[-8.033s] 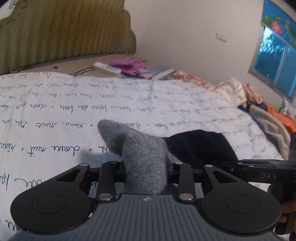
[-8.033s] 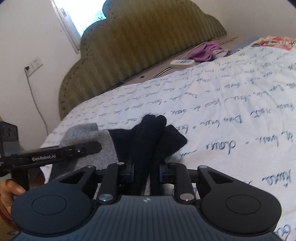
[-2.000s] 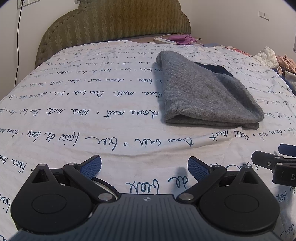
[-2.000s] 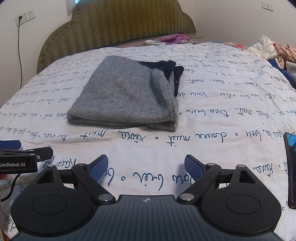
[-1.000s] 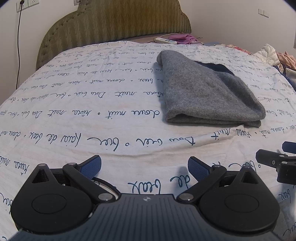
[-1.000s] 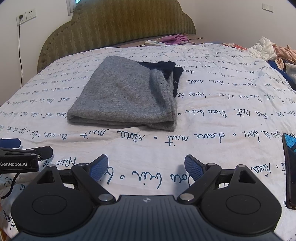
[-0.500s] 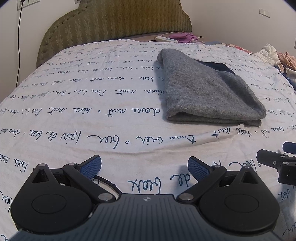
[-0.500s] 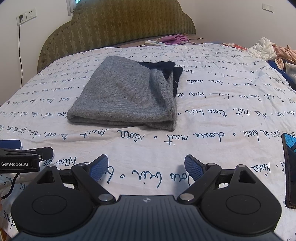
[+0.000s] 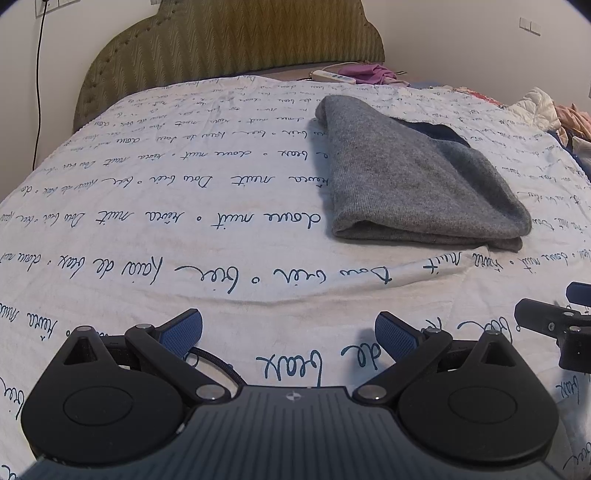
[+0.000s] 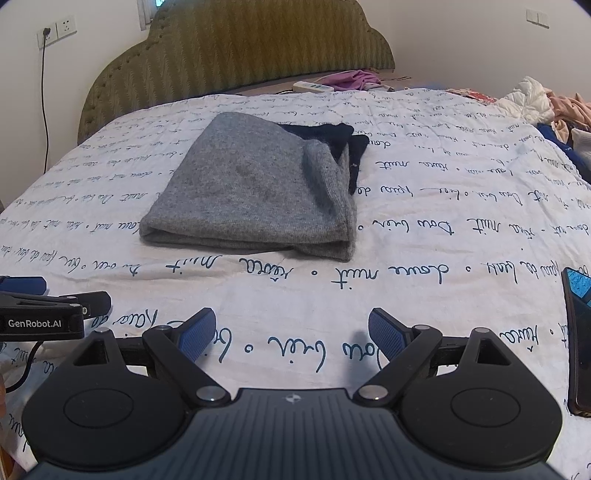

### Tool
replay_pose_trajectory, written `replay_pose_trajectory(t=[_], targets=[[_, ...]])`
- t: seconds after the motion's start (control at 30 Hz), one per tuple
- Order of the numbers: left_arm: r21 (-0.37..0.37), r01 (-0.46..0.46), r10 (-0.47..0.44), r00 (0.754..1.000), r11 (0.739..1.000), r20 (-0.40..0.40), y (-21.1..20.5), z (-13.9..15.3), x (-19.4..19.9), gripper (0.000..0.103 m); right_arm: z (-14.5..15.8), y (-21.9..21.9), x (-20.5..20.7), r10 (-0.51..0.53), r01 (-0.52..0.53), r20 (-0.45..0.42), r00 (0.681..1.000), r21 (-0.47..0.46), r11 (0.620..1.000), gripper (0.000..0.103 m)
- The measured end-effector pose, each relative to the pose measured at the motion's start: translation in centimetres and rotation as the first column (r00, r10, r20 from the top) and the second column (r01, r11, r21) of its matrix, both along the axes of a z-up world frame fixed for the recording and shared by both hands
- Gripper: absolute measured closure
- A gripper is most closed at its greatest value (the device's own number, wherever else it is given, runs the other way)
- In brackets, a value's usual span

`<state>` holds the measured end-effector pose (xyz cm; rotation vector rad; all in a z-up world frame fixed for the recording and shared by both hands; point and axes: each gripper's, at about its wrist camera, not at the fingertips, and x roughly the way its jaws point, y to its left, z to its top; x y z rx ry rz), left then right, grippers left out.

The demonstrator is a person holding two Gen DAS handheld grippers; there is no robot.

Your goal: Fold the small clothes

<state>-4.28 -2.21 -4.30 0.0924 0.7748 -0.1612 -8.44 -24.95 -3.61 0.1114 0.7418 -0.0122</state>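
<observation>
The folded grey garment [image 10: 255,192] lies flat on the bedspread [image 10: 424,258], out in the middle of the bed, with a dark navy layer [image 10: 332,136] showing from under its far right corner. Its near edge is a thick, rounded fold; its right edge is a stack of loose layers. It touches neither tool.

A broad strip of bare bedspread lies between that near fold and the two tools. The left gripper [image 9: 288,332] stands with its blue pads [image 9: 181,330] spread wide and nothing between them, only cloth beneath. The right gripper [image 10: 291,334] is the same, jaws apart and empty. The two sit just beside each other, each one's black side edging into the other's view.

To the left of the garment the bedspread is clear right up to the bed's rounded edge. On the right, a dark phone [image 10: 576,332] lies at the near edge of the bed, close beside the right gripper.

The bedspread is white with lines of blue handwriting, lightly creased. Behind it rises an olive padded headboard [image 10: 240,48]. A power strip [image 10: 314,86] and a purple cloth [image 10: 351,78] lie at the head of the bed, and a heap of clothes [image 10: 546,107] fills the far right side. A wall socket with a cord [image 10: 57,27] sits on the left wall.
</observation>
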Motion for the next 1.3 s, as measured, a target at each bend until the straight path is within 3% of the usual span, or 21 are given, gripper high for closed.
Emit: replay_pose_trajectory(t=[1.3], targets=[[-0.018,0.026,-0.026,1.0,1.0,-0.011,0.03,0.25,0.21,0.002,0.71,0.24,0.1,0.011,-0.011,-0.001,1.0,-0.015,1.0,0.013]])
